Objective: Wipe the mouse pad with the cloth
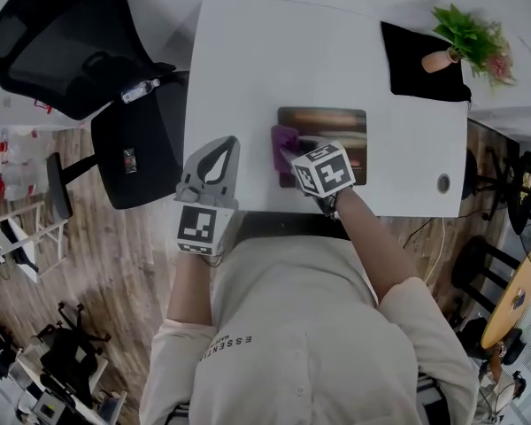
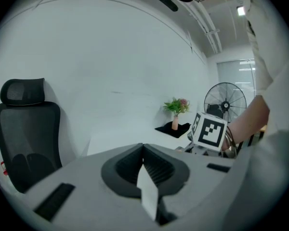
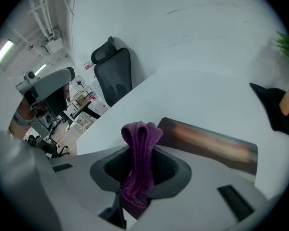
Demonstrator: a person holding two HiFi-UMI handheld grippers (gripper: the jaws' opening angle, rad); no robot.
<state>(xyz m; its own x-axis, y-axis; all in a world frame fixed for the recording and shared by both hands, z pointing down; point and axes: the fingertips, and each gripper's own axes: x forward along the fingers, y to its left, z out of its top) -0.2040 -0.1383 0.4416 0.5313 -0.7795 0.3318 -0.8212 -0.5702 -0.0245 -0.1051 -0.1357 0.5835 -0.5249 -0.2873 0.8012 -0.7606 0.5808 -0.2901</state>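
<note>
The mouse pad (image 1: 323, 120) is a dark rectangle with a brownish band, lying near the front edge of the white table (image 1: 248, 60). In the right gripper view the mouse pad (image 3: 209, 141) lies just ahead of the jaws. My right gripper (image 1: 289, 155) is shut on a purple cloth (image 1: 283, 142), held at the pad's left end. The cloth (image 3: 139, 141) stands bunched between the jaws of my right gripper (image 3: 139, 150). My left gripper (image 1: 215, 159) hovers at the table's front left, left of the pad. The left gripper (image 2: 143, 150) has its jaws together and holds nothing.
A black office chair (image 1: 80, 51) stands left of the table. At the back right, a potted plant (image 1: 469, 38) sits on a black mat (image 1: 416, 69). A round cable hole (image 1: 442, 182) lies near the front right corner. A standing fan (image 2: 225, 102) is off to the right.
</note>
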